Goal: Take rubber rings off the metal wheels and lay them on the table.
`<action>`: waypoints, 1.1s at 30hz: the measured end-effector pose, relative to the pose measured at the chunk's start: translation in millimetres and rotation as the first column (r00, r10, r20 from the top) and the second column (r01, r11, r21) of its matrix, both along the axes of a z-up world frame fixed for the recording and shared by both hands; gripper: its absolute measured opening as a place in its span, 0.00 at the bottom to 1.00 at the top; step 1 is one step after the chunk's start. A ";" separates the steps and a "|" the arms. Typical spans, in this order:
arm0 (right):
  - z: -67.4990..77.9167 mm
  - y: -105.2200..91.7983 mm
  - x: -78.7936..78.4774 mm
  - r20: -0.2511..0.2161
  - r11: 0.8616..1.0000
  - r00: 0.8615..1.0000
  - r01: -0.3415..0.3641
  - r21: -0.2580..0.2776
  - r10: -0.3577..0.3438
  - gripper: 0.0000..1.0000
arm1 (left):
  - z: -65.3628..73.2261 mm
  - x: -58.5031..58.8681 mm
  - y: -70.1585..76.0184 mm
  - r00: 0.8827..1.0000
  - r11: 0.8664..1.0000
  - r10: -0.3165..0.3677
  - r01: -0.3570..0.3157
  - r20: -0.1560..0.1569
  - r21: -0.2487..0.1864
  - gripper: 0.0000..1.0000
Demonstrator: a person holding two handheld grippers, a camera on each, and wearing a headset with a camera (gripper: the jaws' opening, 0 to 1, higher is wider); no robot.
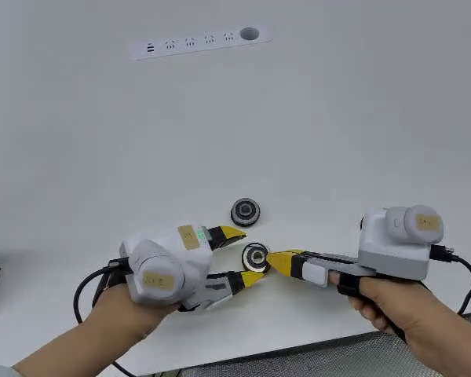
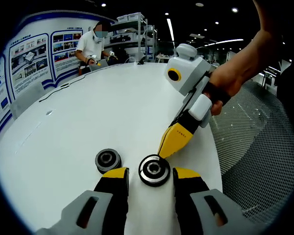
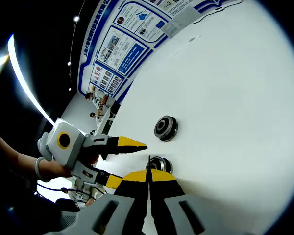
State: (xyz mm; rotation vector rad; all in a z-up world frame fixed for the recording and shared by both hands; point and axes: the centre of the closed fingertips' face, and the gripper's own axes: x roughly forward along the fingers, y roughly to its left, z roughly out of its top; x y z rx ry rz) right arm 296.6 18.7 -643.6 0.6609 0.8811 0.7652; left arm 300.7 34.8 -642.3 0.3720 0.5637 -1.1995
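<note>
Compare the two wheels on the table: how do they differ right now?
The near wheel sits between the left gripper's open jaws; the far wheel lies free, apart from both grippers. The right gripper's shut tip is at the near wheel's rim; nothing touches the far wheel. Shared: both are round, dark-banded, on the white table.

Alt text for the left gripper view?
Left gripper, fingers open, straddles a metal wheel on the white table; right gripper, shut, meets its rim. A second wheel lies beside it.
</note>
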 end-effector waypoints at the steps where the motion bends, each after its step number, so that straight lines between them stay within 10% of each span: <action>1: 0.6 0.4 -0.2 0.000 1.000 1.000 -0.001 0.004 0.001 0.02 | 0.1 0.2 0.5 1.000 1.000 0.002 -0.002 0.002 -0.001 0.38; 17: 13.4 1.6 -4.1 0.000 0.998 1.000 0.013 0.056 -0.013 0.02 | -3.3 -4.4 13.2 0.999 0.999 0.049 -0.049 -0.015 -0.021 0.54; 33: 13.0 -56.4 7.9 -0.014 0.979 0.980 0.198 0.056 -0.198 0.02 | -4.2 -6.3 24.1 0.996 0.996 0.087 -0.088 -0.028 -0.027 0.53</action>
